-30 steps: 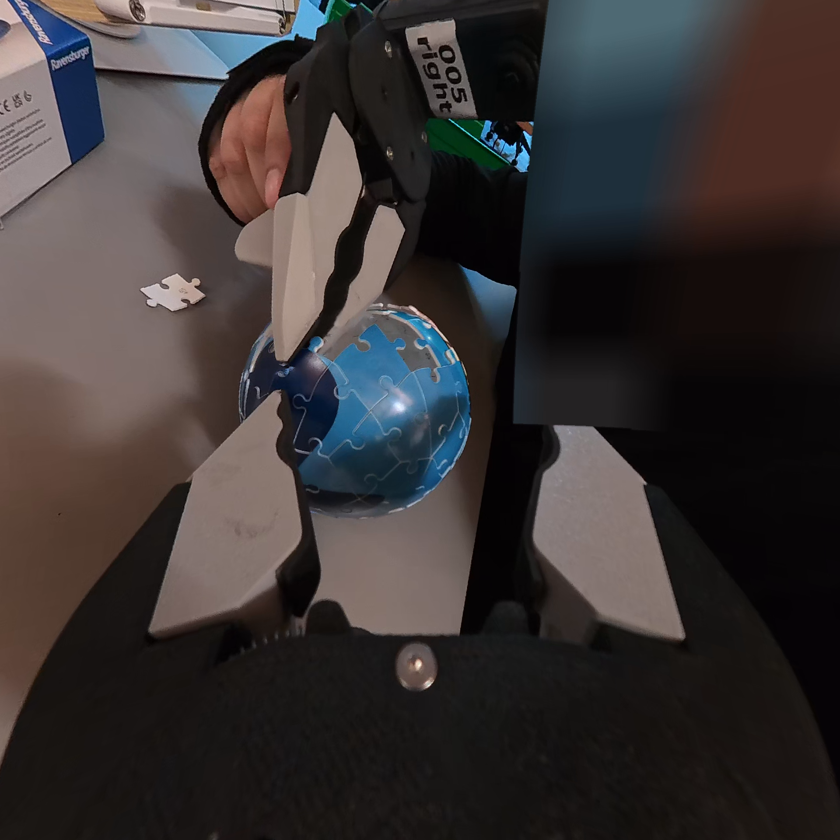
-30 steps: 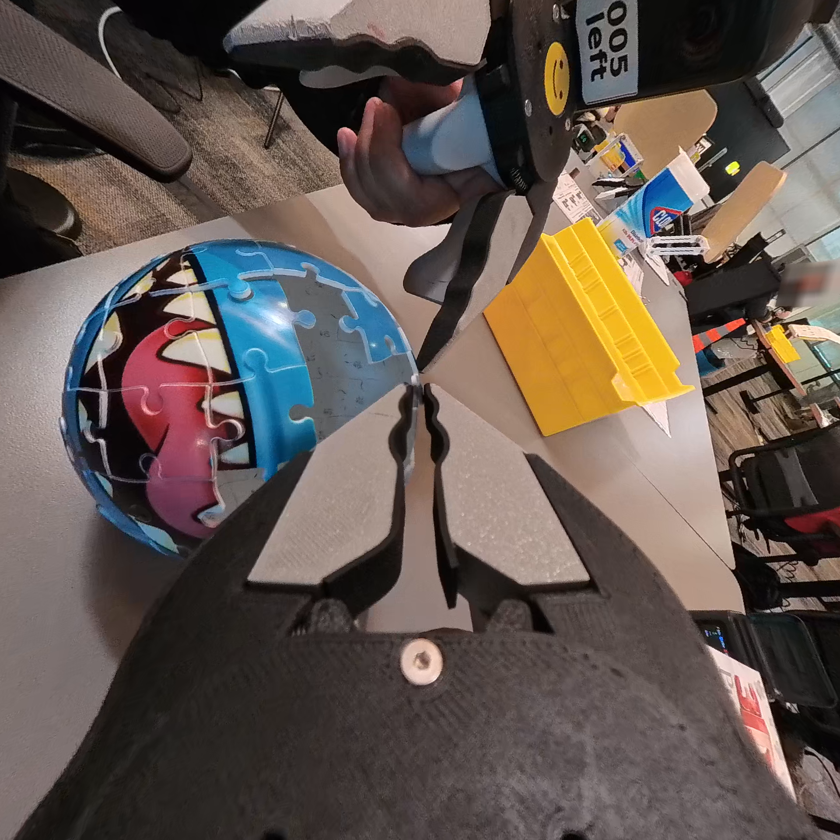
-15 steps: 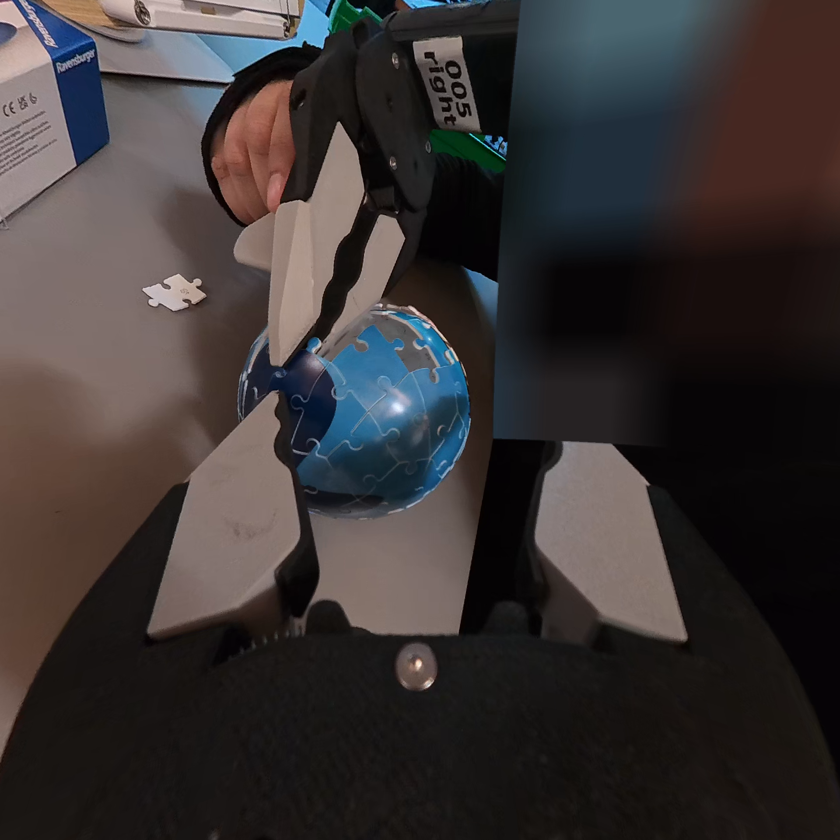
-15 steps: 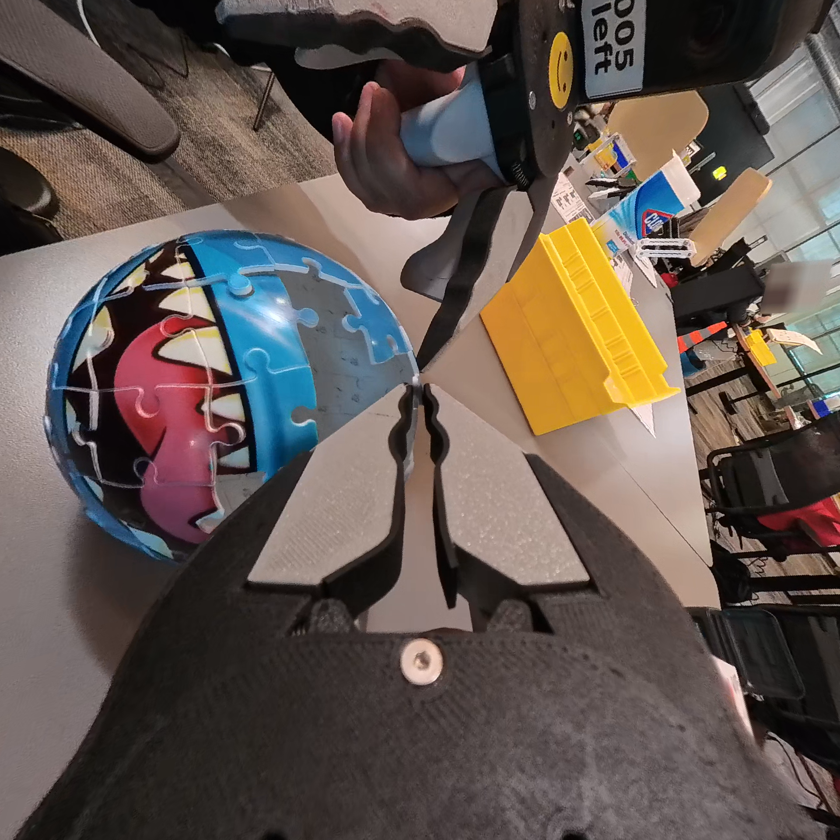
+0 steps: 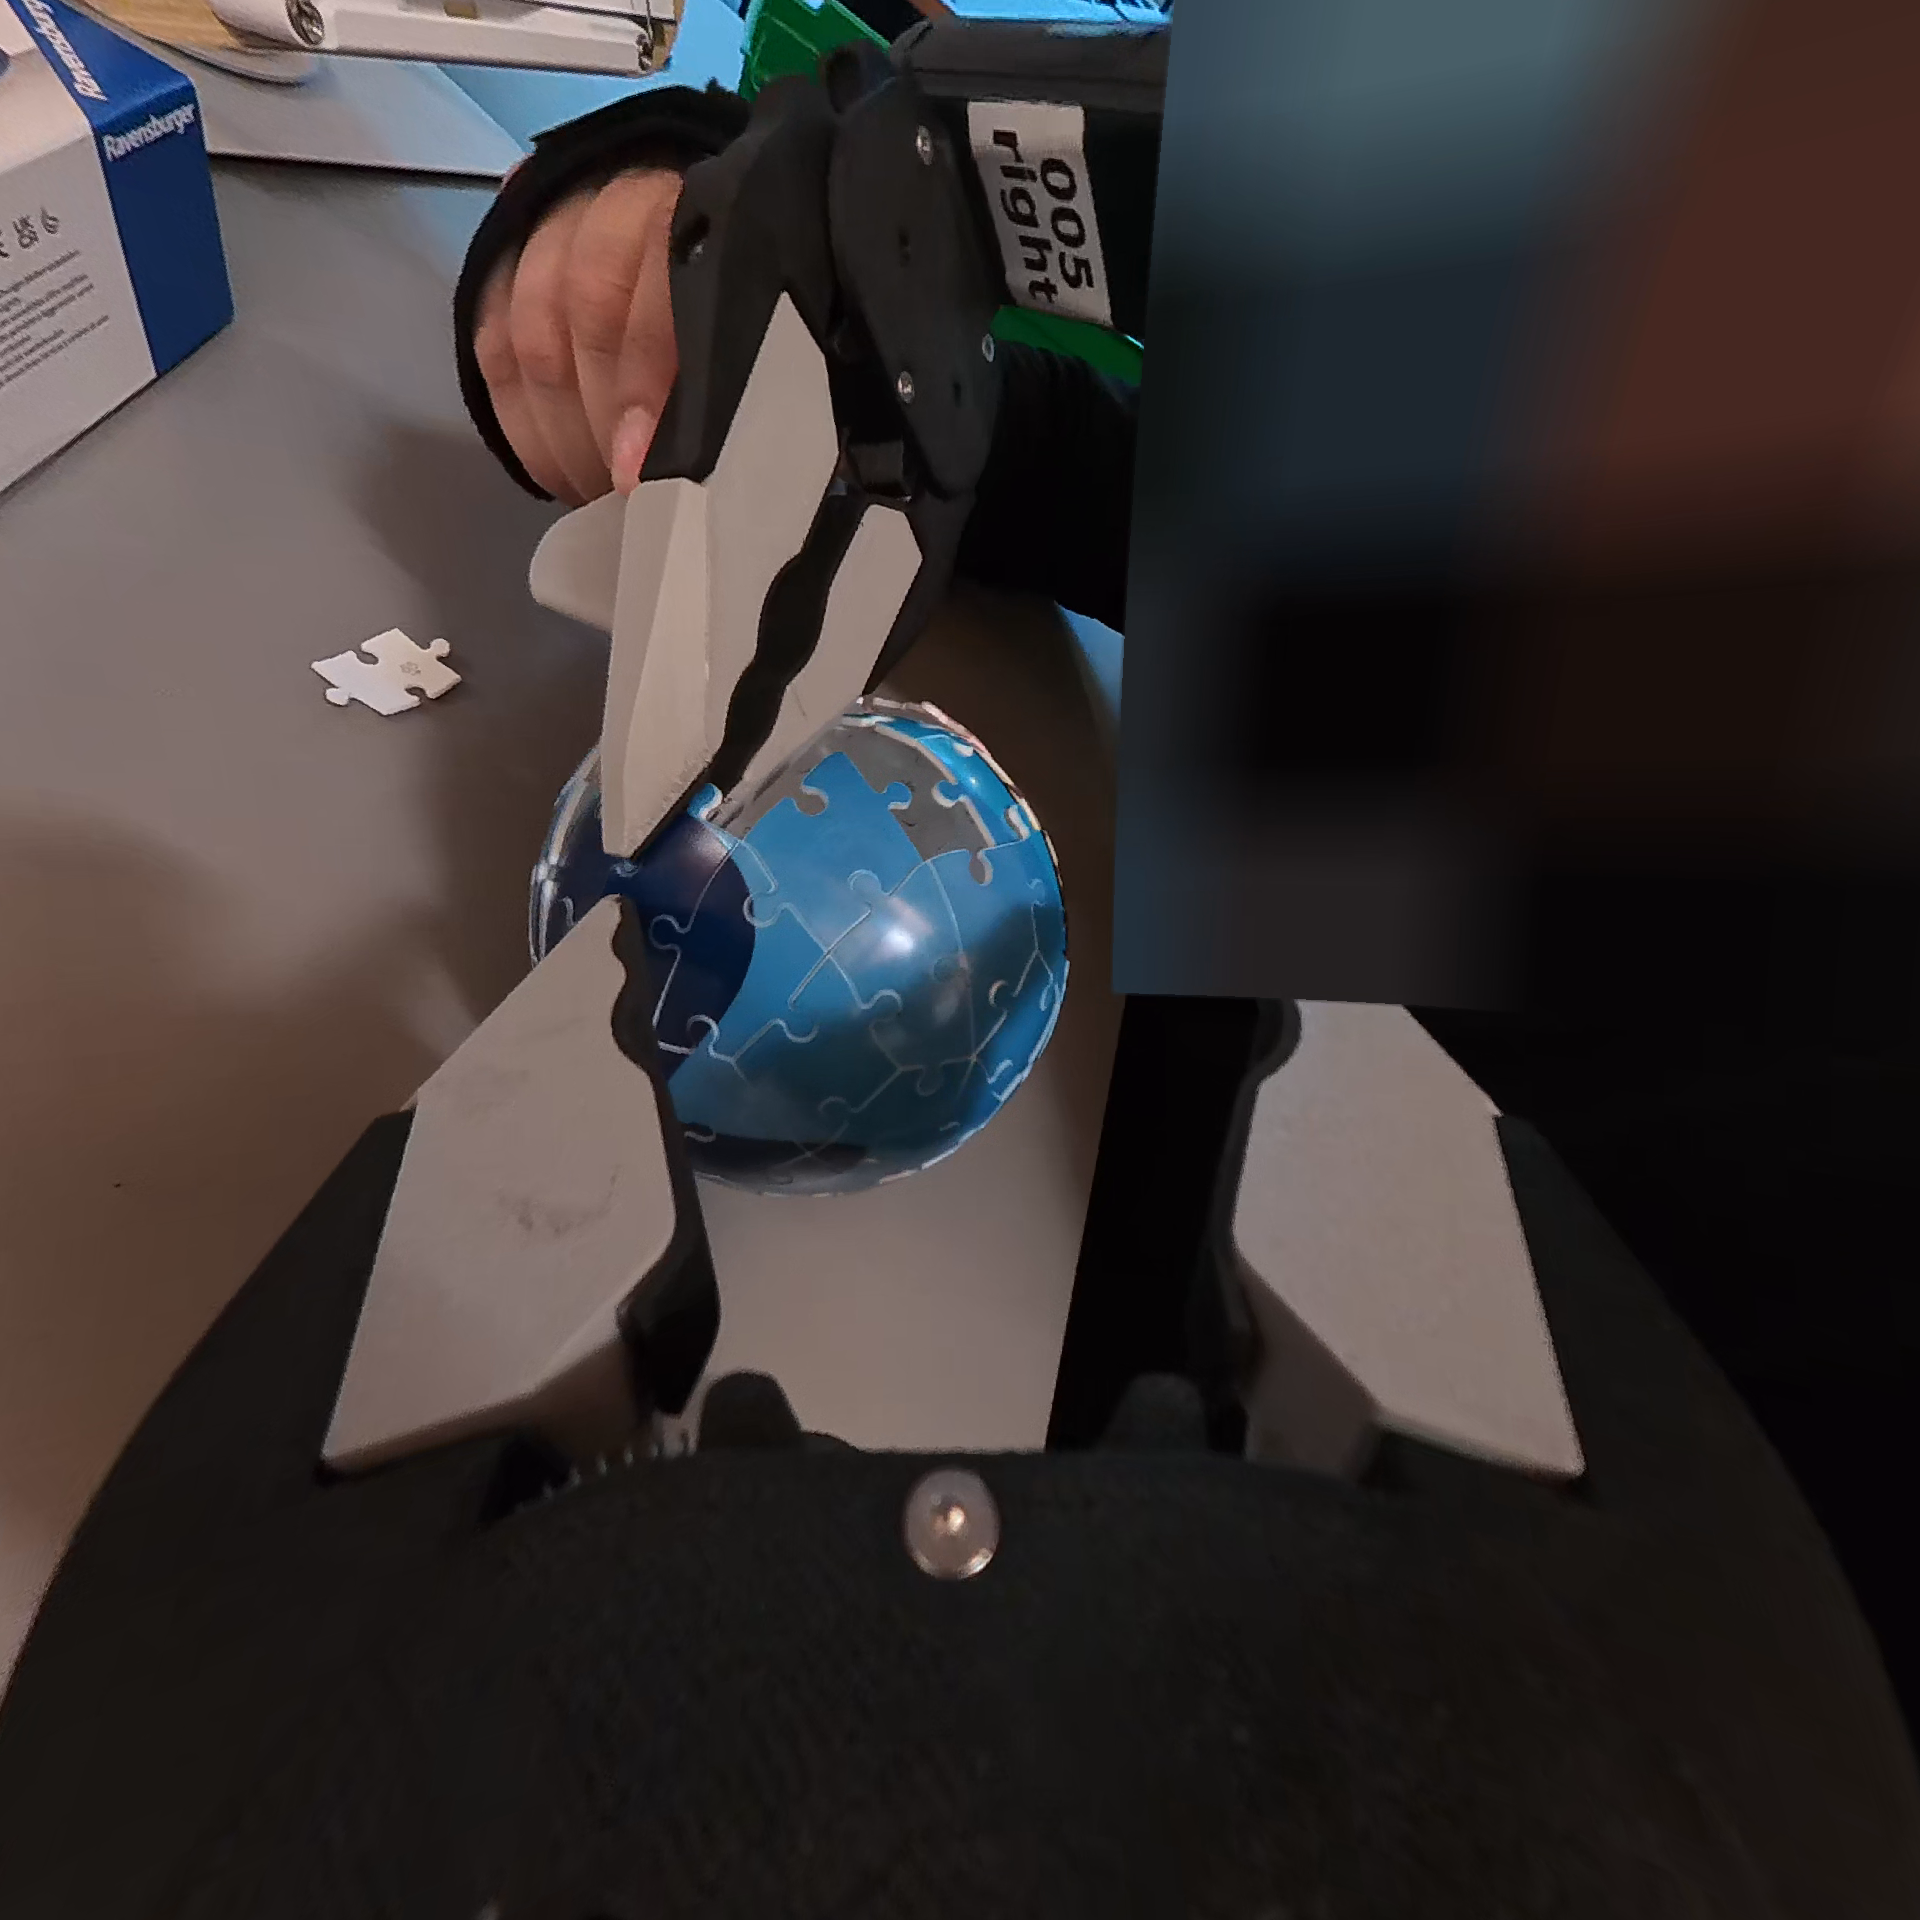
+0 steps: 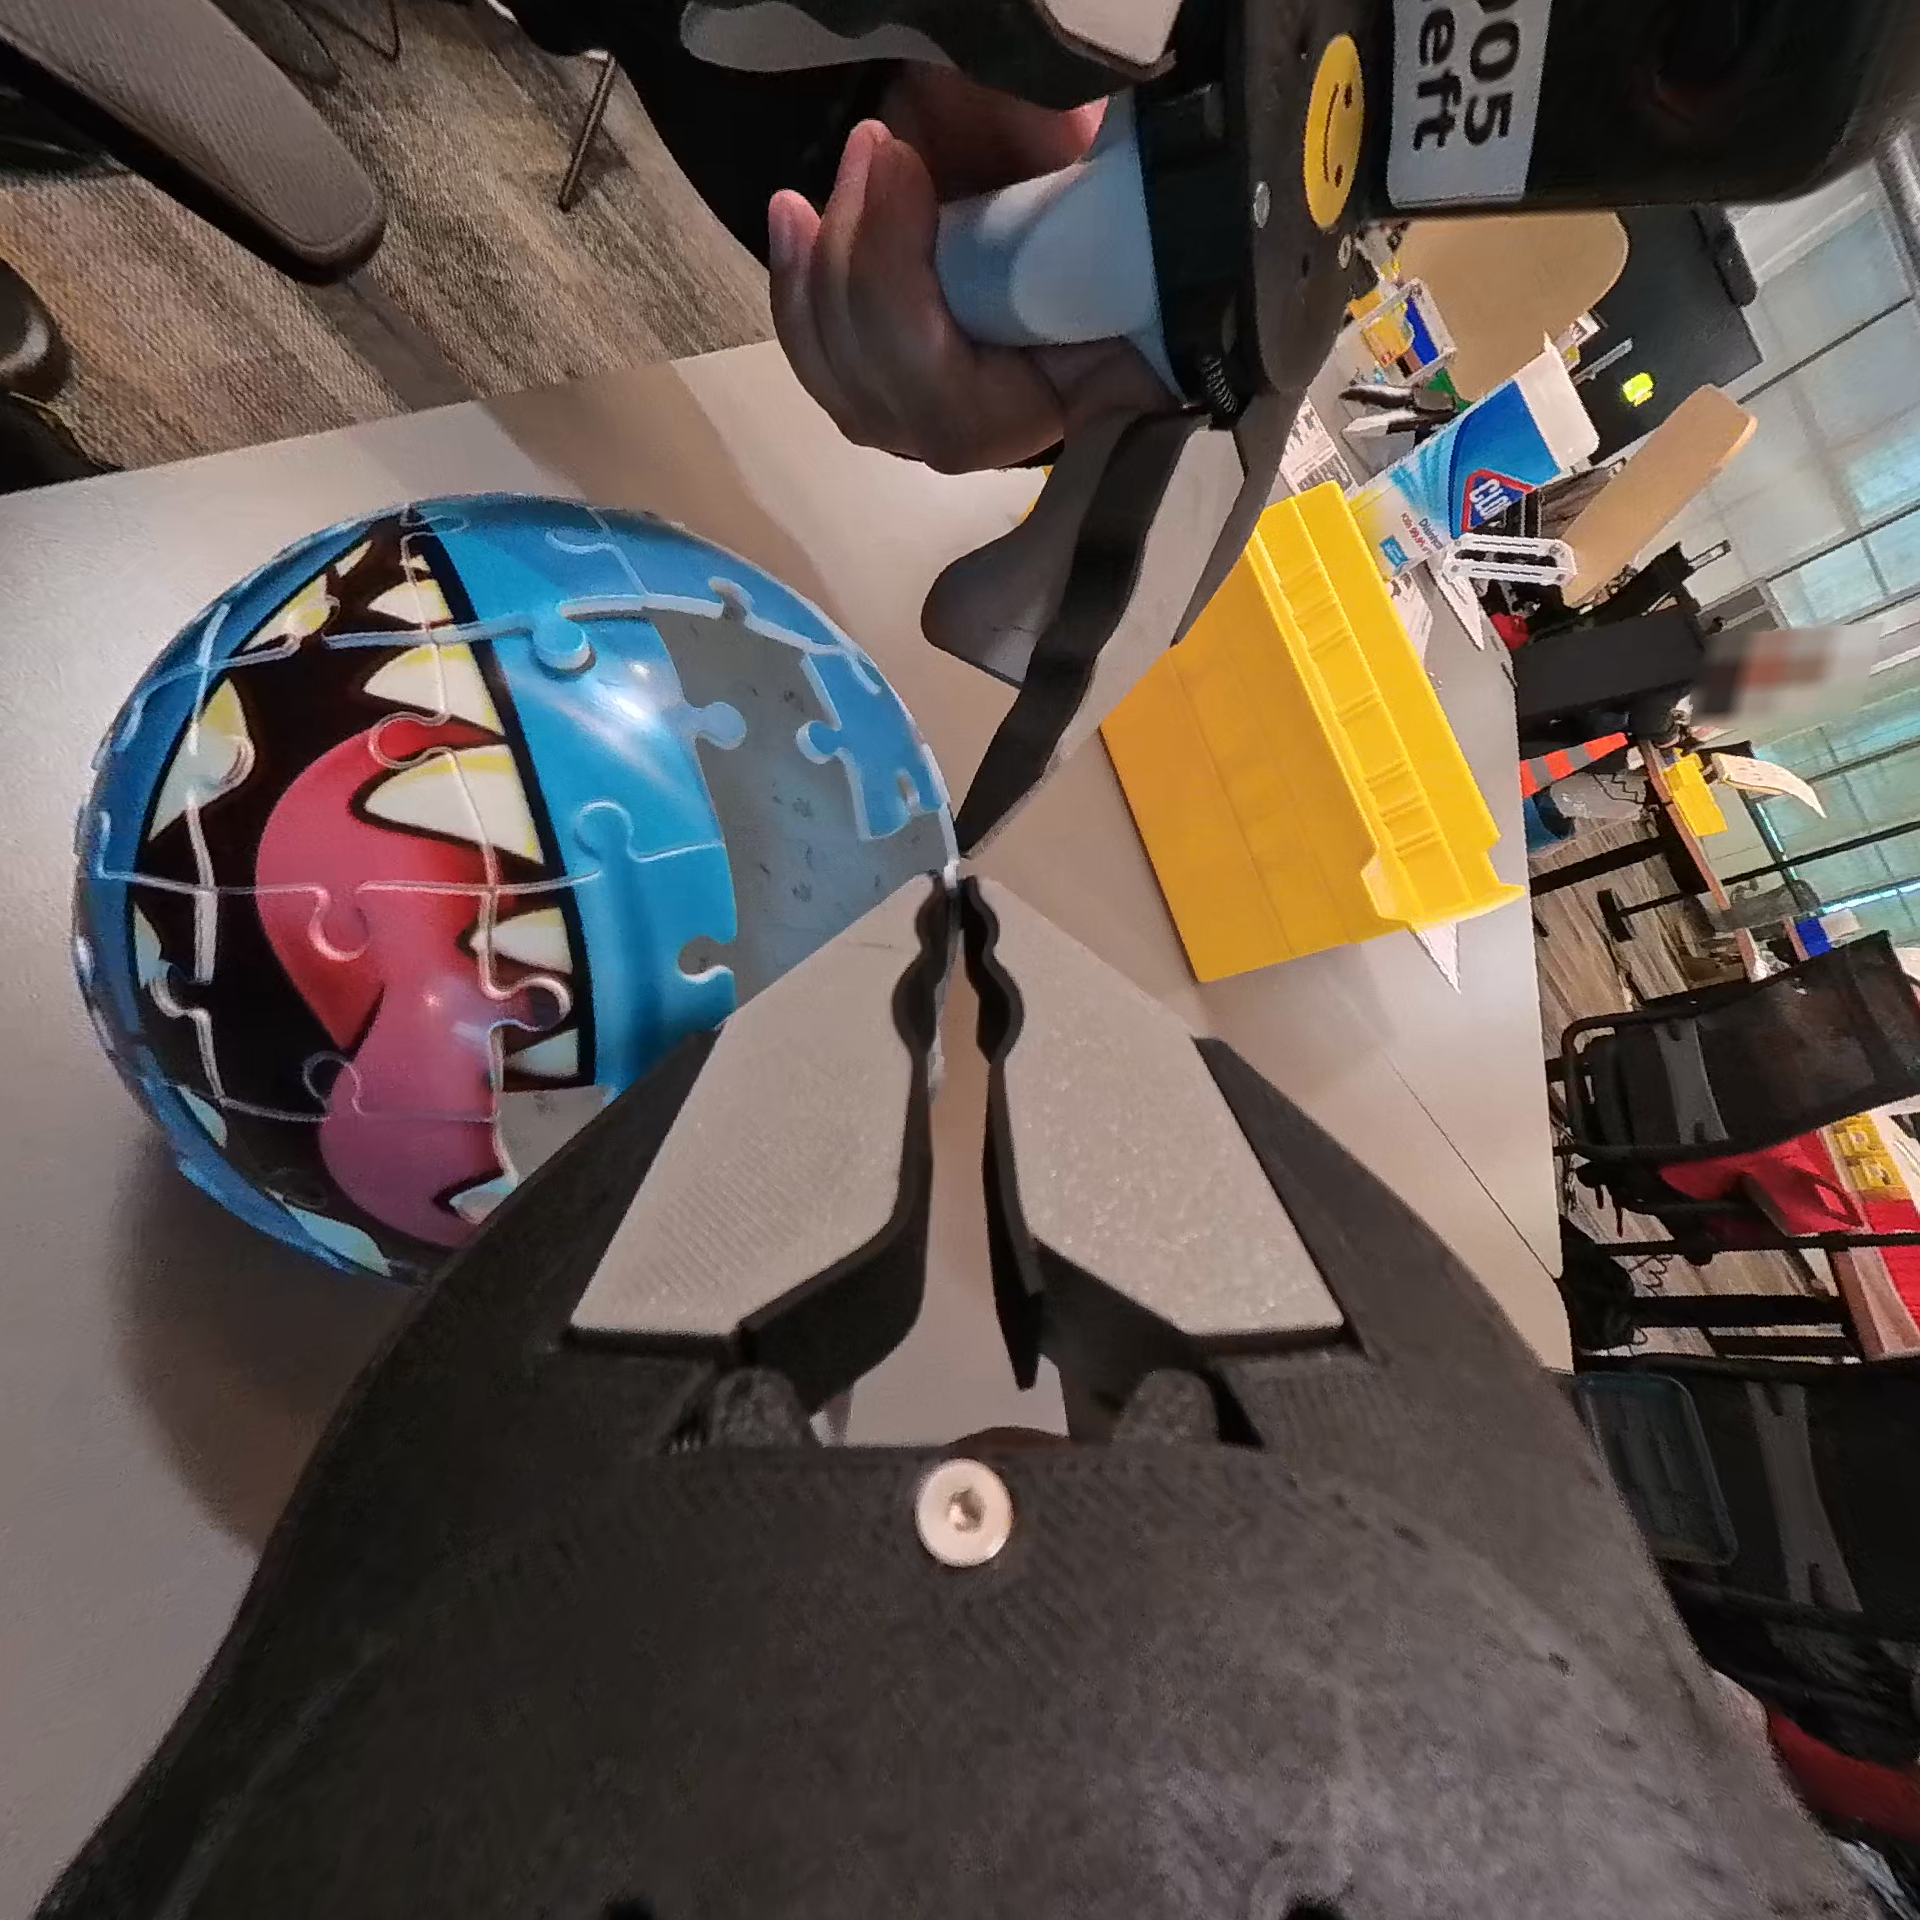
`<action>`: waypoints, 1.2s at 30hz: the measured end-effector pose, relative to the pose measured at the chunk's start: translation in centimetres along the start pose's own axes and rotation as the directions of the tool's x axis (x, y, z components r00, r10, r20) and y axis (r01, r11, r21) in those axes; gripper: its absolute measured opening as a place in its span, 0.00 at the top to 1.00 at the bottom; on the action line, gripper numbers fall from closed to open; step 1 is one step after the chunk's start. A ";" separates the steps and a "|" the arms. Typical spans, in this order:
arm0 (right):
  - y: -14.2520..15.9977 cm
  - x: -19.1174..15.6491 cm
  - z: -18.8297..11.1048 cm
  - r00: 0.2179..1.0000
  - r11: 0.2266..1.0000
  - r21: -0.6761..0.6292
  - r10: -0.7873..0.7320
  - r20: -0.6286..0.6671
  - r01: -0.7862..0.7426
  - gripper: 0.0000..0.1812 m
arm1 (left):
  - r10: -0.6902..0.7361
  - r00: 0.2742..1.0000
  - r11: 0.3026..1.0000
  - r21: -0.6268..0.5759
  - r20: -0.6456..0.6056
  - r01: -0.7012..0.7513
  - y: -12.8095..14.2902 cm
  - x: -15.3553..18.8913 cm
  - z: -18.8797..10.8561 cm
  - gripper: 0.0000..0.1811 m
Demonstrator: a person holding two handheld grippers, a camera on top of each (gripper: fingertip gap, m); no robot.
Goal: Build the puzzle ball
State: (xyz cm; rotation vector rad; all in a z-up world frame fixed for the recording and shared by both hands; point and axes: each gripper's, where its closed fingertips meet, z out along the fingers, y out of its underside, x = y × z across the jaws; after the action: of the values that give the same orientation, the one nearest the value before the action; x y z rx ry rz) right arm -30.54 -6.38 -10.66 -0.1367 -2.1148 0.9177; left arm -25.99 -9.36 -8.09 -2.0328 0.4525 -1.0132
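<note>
The puzzle ball (image 6: 447, 862) sits on the grey surface (image 5: 208, 831), mostly built, w/ a grey unfilled patch (image 6: 769, 800) on its upper flank. The right gripper (image 6: 954, 883) has its fingers pressed nearly together at the tips; a thin white sliver shows between them, prob. a piece, but too small to be sure. Those tips sit right at the ball's edge, just beside the grey patch, so the gap lies to the left of and slightly beyond the right fingers in the right wrist view. The left gripper (image 5: 883, 935) is spread wide and grips nothing; one finger (image 5: 540, 1143) lies against the ball's side, the other is part hidden behind a blurred patch. Judging by this, the right gripper is nearer the gap and the left only steadies the ball. A loose white piece (image 5: 387, 670) lies on the surface well apart from the ball; a yellow bin (image 6: 1309, 727) stands beyond.
</note>
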 end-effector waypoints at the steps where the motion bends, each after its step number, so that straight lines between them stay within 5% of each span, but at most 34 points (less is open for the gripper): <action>1: 0.0 0.0 0.0 1.000 1.000 -0.001 -0.003 -0.003 0.003 1.00 | 0.001 1.000 1.000 -0.002 0.001 -0.001 0.0 0.0 0.0 0.36; 21: -0.7 -0.3 -0.4 0.999 0.998 0.061 0.003 0.040 -0.005 1.00 | -0.008 1.000 1.000 -0.006 -0.005 0.008 0.1 0.1 -0.3 0.41; 36: -0.5 1.5 -4.0 1.000 0.993 0.120 0.000 0.021 -0.003 0.98 | -0.018 0.999 1.000 0.010 0.032 0.018 0.0 0.8 -0.7 0.41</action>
State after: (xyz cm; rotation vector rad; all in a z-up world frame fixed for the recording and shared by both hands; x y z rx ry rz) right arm -28.59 -3.91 -7.77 -0.0672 -2.0721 1.0484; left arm -26.04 -10.26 -7.45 -2.0452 0.4121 -0.9902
